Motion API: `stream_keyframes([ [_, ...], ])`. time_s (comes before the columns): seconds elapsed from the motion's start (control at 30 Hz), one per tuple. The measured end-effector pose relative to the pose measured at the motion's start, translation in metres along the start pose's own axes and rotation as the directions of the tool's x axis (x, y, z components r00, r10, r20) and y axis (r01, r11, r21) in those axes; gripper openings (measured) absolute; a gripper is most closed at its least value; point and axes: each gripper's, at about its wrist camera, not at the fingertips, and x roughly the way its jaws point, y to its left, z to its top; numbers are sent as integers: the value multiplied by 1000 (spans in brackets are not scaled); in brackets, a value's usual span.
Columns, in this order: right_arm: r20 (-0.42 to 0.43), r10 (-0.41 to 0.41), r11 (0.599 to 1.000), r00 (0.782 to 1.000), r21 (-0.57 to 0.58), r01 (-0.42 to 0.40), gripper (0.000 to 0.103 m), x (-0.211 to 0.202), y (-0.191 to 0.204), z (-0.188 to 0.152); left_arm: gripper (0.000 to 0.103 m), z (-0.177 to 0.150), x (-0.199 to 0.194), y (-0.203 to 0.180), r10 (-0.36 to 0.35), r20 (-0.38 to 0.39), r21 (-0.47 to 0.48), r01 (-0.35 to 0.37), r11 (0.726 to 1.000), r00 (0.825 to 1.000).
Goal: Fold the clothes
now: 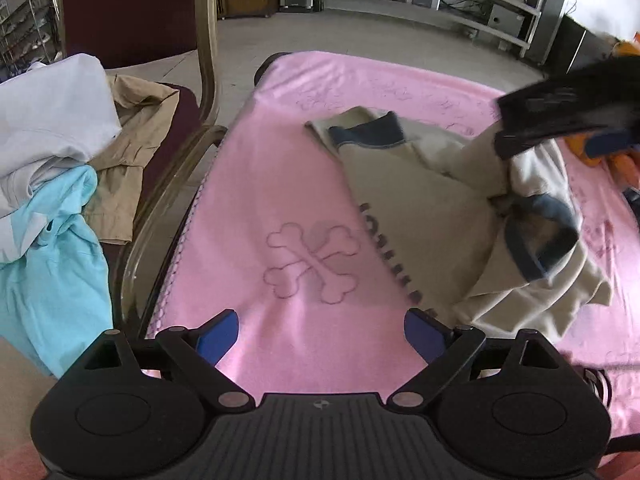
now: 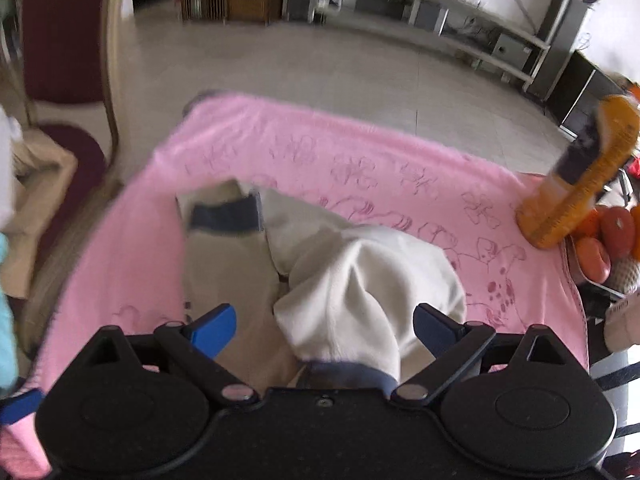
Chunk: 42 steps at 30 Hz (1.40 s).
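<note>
A cream shirt point(image 1: 420, 200) with navy trim lies crumpled on the pink blanket point(image 1: 280, 184), right of centre. My left gripper point(image 1: 320, 336) hovers open over bare blanket at the near edge, and the shirt's hem sits just right of its right finger. In the left wrist view my right gripper point(image 1: 516, 128) is a dark blur above the shirt's raised right side. In the right wrist view the right gripper point(image 2: 324, 332) is open, its blue pads point(image 2: 212, 330) wide apart. A hump of the shirt point(image 2: 360, 272) bulges between them, with the navy collar close to the gripper's base.
A wooden chair point(image 1: 208, 40) at the table's left holds a pile of white point(image 1: 52, 120), cyan point(image 1: 48, 272) and tan point(image 1: 132, 152) garments. An orange bottle point(image 2: 580, 184) and red-orange fruit point(image 2: 616, 232) stand at the blanket's point(image 2: 320, 152) far right edge. Shelving lines the back wall.
</note>
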Motion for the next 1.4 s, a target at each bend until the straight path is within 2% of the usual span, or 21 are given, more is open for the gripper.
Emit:
stream_keyframes([
  [0.13, -39, -127, 987, 991, -108, 122, 95, 32, 22, 10, 91, -2, 5, 1, -15, -21, 8, 16, 1000, 1000],
  [0.17, -36, -159, 979, 987, -137, 153, 87, 37, 26, 11, 91, -3, 7, 1, -18, -24, 15, 19, 1000, 1000],
  [0.2, -23, -174, 973, 984, -156, 169, 51, 37, 28, 12, 91, -4, 7, 0, -21, -25, 23, 21, 1000, 999],
  [0.27, -12, -174, 974, 985, -148, 170, 7, 34, 25, 15, 91, -4, 9, 0, -29, -28, 28, 30, 999, 999],
  [0.33, -19, -140, 986, 990, -88, 138, 7, 27, 14, 22, 91, -4, 8, 1, -41, -20, 19, 41, 999, 999],
  [0.4, -1, 0, 998, 1000, 67, 0, 7, 14, -7, 33, 90, -3, 6, 5, -68, 5, -7, 68, 998, 998],
  [0.47, 121, 134, 966, 984, 206, -157, 6, -23, -31, 53, 90, -1, 3, 11, -94, 35, -37, 95, 995, 995],
  [0.57, 349, 264, 856, 899, 345, -385, 6, -87, -65, 80, 88, 2, -4, 22, -119, 91, -86, 127, 988, 989],
  [0.67, 617, 261, 740, 743, 366, -564, 6, -178, -100, 90, 88, 3, -21, 33, -156, 155, -127, 177, 976, 975],
  [0.73, 725, 218, 681, 653, 366, -634, 6, -229, -129, 73, 88, 3, -34, 37, -178, 202, -131, 207, 970, 963],
  [0.8, 769, 183, 643, 613, 378, -666, 6, -259, -149, 42, 88, 3, -47, 36, -185, 243, -116, 218, 969, 952],
  [0.87, 782, 163, 625, 602, 390, -676, 6, -268, -162, 3, 88, 1, -57, 33, -193, 268, -91, 224, 970, 944],
  [0.9, 776, 139, 616, 615, 418, -668, 7, -265, -167, -21, 88, 0, -58, 29, -200, 267, -75, 227, 971, 943],
  [0.97, 716, 87, 592, 693, 522, -614, 7, -237, -188, -75, 89, -4, -59, 19, -216, 250, -43, 234, 971, 944],
  [1.07, 426, 18, 577, 905, 734, -357, 14, -151, -211, -141, 88, -12, -48, -2, -218, 187, 1, 222, 975, 958],
  [1.1, 293, 24, 578, 956, 776, -252, 17, -118, -217, -158, 88, -14, -44, -9, -219, 162, 15, 220, 975, 962],
  [1.13, 170, 55, 560, 984, 810, -171, 18, -85, -221, -179, 88, -17, -39, -16, -225, 134, 29, 223, 974, 965],
  [1.23, 109, 77, 567, 991, 813, -134, 27, -51, -221, -210, 87, -22, -28, -34, -239, 76, 58, 235, 970, 968],
  [1.27, 91, 84, 570, 992, 812, -123, 38, -40, -221, -220, 87, -23, -26, -38, -240, 67, 64, 236, 970, 968],
  [1.3, 119, 95, 599, 988, 786, -152, 46, -38, -216, -218, 86, -23, -24, -42, -241, 61, 69, 237, 969, 969],
  [1.4, 197, 136, 698, 971, 677, -235, 52, -36, -198, -205, 77, -23, -13, -47, -243, 33, 66, 241, 968, 969],
])
